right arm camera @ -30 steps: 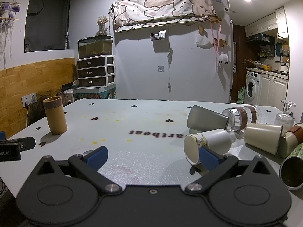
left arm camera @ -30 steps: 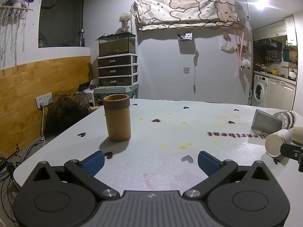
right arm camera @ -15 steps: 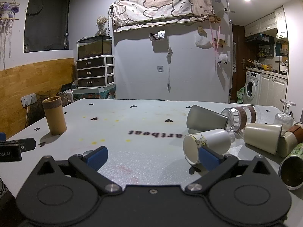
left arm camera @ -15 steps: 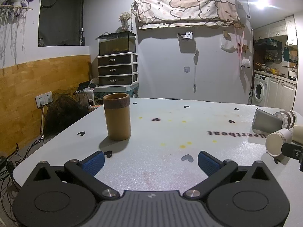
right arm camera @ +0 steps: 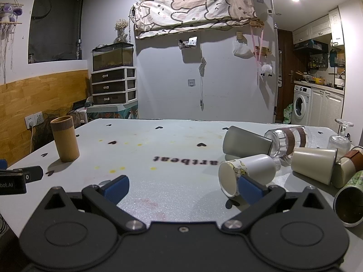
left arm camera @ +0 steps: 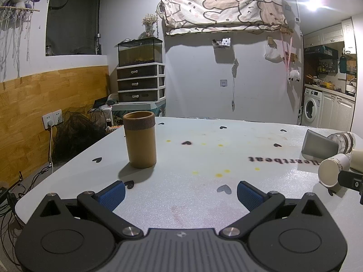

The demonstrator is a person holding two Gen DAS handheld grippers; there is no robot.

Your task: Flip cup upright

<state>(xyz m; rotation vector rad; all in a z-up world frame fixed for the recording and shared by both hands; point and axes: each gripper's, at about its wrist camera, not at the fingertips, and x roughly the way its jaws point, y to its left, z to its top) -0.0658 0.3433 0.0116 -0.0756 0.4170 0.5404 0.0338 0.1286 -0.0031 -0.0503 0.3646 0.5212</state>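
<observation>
Paper cup (right arm camera: 247, 174), white with a printed band near its rim, lies on its side on the table (right arm camera: 172, 181), its open mouth turned toward the right wrist camera, just beyond the right-hand blue pad of the right gripper (right arm camera: 182, 187). That gripper's fingers are spread wide with nothing between them; whether the pad (right arm camera: 249, 189) touches the cup cannot be told. Behind the cup lie a grey tumbler (right arm camera: 246, 144), a clear glass with brown bands (right arm camera: 288, 140) and a cream cup (right arm camera: 314, 167), all tipped over and crowded together. A green patterned can (right arm camera: 350, 201) lies at the far right. Well apart, on the left part of the table, a brown bamboo cup (left arm camera: 140, 139) stands upright. The left gripper (left arm camera: 181, 192) hovers low over the table near it, fingers wide and holding nothing.
</observation>
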